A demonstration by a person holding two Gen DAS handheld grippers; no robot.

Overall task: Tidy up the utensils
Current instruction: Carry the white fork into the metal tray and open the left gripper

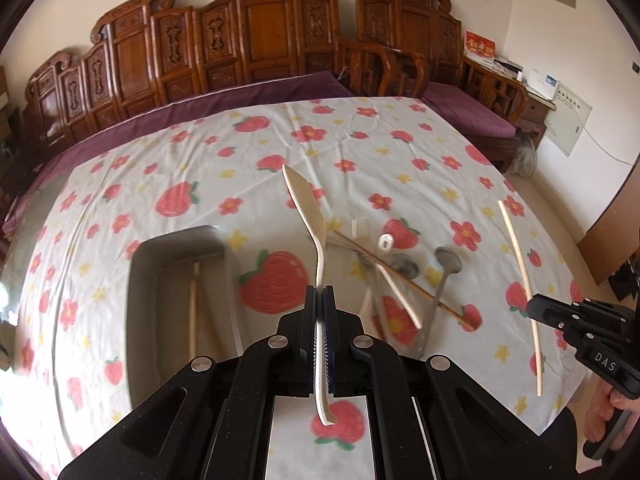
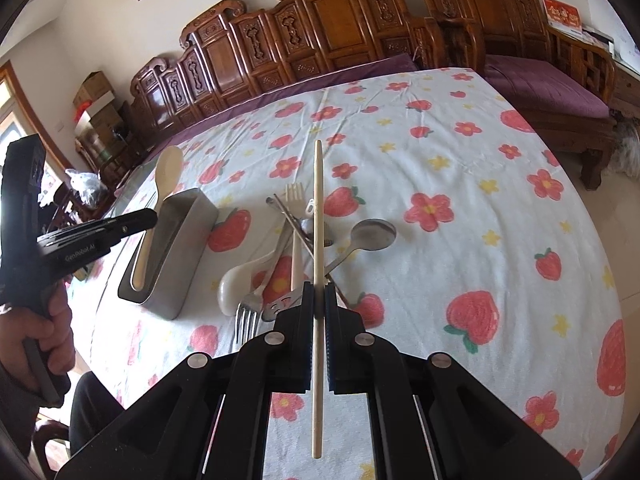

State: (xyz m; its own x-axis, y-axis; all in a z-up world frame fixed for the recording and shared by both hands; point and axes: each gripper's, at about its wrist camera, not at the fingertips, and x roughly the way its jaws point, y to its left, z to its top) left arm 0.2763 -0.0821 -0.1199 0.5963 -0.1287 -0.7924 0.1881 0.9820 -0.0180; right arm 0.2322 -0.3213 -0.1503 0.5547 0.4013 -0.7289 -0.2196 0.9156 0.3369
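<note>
My left gripper (image 1: 319, 294) is shut on a cream rice paddle (image 1: 304, 204), held in the air to the right of the grey metal utensil holder (image 1: 160, 252); a pale chopstick (image 1: 193, 312) lies inside the holder. My right gripper (image 2: 319, 292) is shut on a pale wooden chopstick (image 2: 317, 240), held upright above the utensil pile. The pile holds a steel spoon (image 2: 370, 234), a steel fork (image 2: 249, 314), a white soup spoon (image 2: 236, 280), a pale plastic fork (image 2: 295, 216) and dark chopsticks (image 2: 288, 216). The left gripper (image 2: 136, 220) and paddle (image 2: 160, 184) show over the holder (image 2: 188, 248).
The table (image 2: 480, 168) carries a white cloth with strawberries and flowers. A carved wooden bench (image 1: 248, 48) with purple cushions runs along its far side, and a wooden armchair (image 2: 560, 64) stands at the right. The right gripper (image 1: 580, 324) and its chopstick (image 1: 520, 272) show at the right.
</note>
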